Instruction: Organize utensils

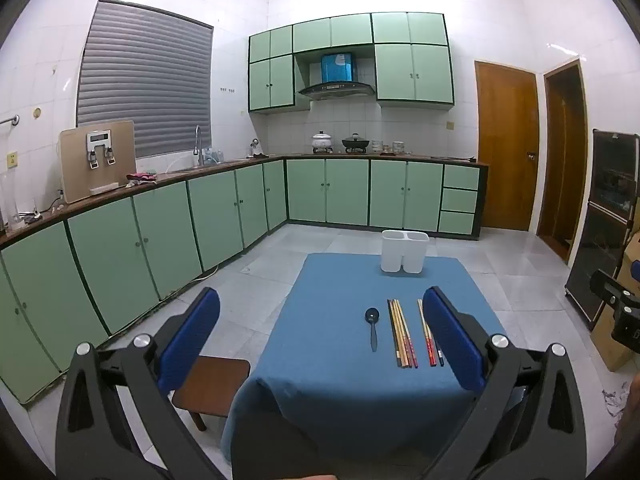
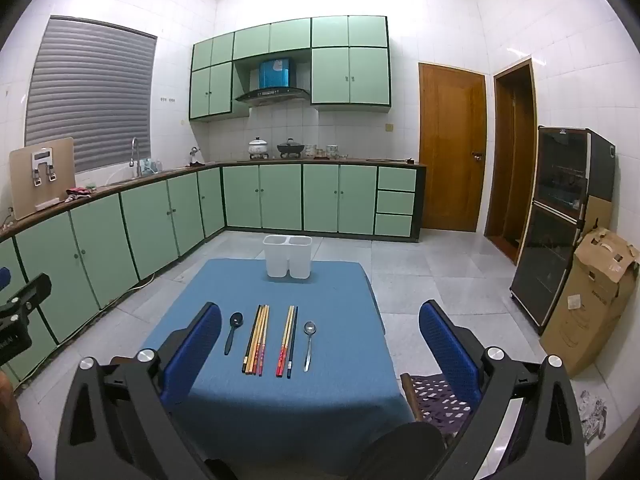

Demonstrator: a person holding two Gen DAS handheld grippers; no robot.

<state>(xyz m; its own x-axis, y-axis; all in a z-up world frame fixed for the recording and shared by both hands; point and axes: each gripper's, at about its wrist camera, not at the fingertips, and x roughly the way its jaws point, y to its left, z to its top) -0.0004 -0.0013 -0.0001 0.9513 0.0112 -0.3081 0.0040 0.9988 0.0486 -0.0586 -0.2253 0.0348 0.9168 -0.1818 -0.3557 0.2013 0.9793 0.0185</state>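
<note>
Left wrist view: my left gripper [image 1: 320, 320] is spread wide, holding nothing, hovering above the near edge of the blue-clothed table [image 1: 340, 380]. Black spoon [image 1: 372, 328] lies flat, first chopstick bundle [image 1: 401, 334] just right of it, second bundle [image 1: 429, 334] partly hidden behind my right finger [image 1: 452, 340]. White two-compartment holder [image 1: 405, 251] upright at the far edge.

Right wrist view: my right gripper [image 2: 320, 320] also spread wide, nothing held. Row on the cloth, left to right: black spoon [image 2: 233, 332], chopstick bundle [image 2: 257, 340], second bundle [image 2: 288, 342], metal spoon [image 2: 309, 344]. Holder [image 2: 288, 256] well beyond them. Left gripper's body shows at the left edge.
</note>
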